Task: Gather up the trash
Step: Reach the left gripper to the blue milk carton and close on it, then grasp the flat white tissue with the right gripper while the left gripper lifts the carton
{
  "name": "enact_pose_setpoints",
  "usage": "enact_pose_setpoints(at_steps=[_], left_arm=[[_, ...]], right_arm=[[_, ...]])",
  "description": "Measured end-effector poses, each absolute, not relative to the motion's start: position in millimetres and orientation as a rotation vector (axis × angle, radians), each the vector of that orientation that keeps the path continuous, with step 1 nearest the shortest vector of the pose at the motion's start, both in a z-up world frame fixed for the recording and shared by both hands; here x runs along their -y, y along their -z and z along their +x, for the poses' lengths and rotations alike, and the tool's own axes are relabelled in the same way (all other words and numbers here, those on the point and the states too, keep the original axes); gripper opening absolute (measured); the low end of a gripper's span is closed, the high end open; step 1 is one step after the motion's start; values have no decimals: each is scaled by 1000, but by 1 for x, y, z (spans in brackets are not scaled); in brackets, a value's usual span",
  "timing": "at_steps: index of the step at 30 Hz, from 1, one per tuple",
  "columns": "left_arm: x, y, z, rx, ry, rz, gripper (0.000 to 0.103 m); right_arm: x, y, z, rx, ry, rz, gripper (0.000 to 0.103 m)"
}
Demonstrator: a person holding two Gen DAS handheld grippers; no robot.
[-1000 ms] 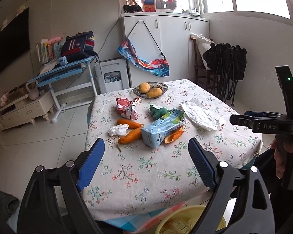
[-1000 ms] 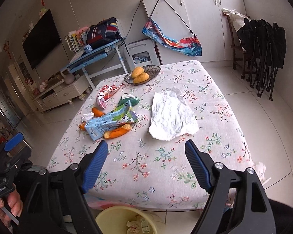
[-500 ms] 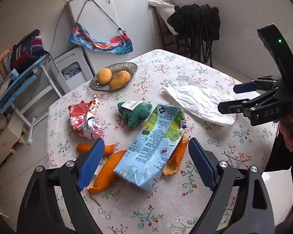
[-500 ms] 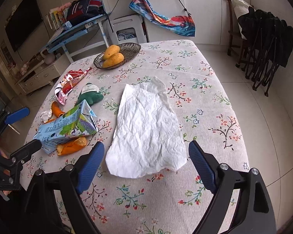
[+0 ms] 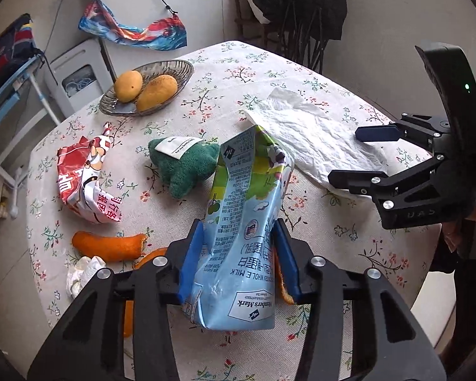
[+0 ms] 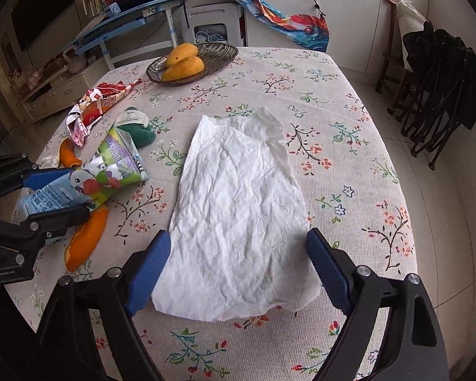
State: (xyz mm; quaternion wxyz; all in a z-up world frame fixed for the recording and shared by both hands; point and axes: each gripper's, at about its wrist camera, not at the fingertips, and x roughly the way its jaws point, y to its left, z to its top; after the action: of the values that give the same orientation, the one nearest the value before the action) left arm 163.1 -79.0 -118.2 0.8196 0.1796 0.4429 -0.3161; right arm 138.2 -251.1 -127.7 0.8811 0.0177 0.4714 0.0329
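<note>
Beside the green plush toy (image 5: 187, 166), the left hand-held gripper (image 5: 238, 262) is closing on a crumpled blue milk carton (image 5: 242, 222) (pads touching). Right hand-held gripper (image 6: 238, 273), closing, straddles wrinkled white paper (image 6: 238, 209), untouched.

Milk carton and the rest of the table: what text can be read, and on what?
"Member's Mark": milk carton, upside down.
"WHOLE MILK": same carton.
Chinese characters on carton and red snack wrapper: not transcribed.
Green plush toy tag: too small.
Raised letters on the right gripper: unclear.
</note>
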Motion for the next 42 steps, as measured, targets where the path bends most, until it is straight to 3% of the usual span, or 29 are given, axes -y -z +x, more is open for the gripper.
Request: enact_pose_setpoints(at_steps=[2,4,5,8,15,16,18,19,20,26,27,30,31,32,42], left_arm=[[76,116,163,-944,666,360,42],[71,111,164,-939,651,325,42],[68,108,164,-934,645,305,42],[58,100,167,-923,623,238,42],[32,80,164,-864,556,135,42],[30,78,165,-858,547,119,42],[23,73,164,-851,537,81,42],[20,72,165,-849,532,65,42],[18,72,165,-848,528,53,42],[15,67,165,-829,517,35,42],[16,66,165,-825,515,36,42],[17,63,163,-811,513,39,42],[18,62,161,-805,513,39,42],[18,61,159,-799,512,37,42],[-6,49,131,-728,452,-67,42]], right_arm=[[252,126,137,-976,-65,20,46],[256,125,137,-975,-70,33,33],[257,125,137,-973,-72,41,22],[262,126,137,-974,-73,73,4],[264,119,134,-942,-105,144,2],[261,119,134,-938,-109,140,3],[256,118,136,-926,-99,122,51],[253,117,136,-906,-76,106,89],[249,116,137,-888,-51,77,92],[239,137,161,-984,-23,-14,92],[244,134,161,-967,-22,17,88],[248,130,162,-943,-26,8,54],[247,128,161,-941,-41,12,27],[246,127,161,-947,-63,16,8],[241,93,121,-823,-234,187,4]])
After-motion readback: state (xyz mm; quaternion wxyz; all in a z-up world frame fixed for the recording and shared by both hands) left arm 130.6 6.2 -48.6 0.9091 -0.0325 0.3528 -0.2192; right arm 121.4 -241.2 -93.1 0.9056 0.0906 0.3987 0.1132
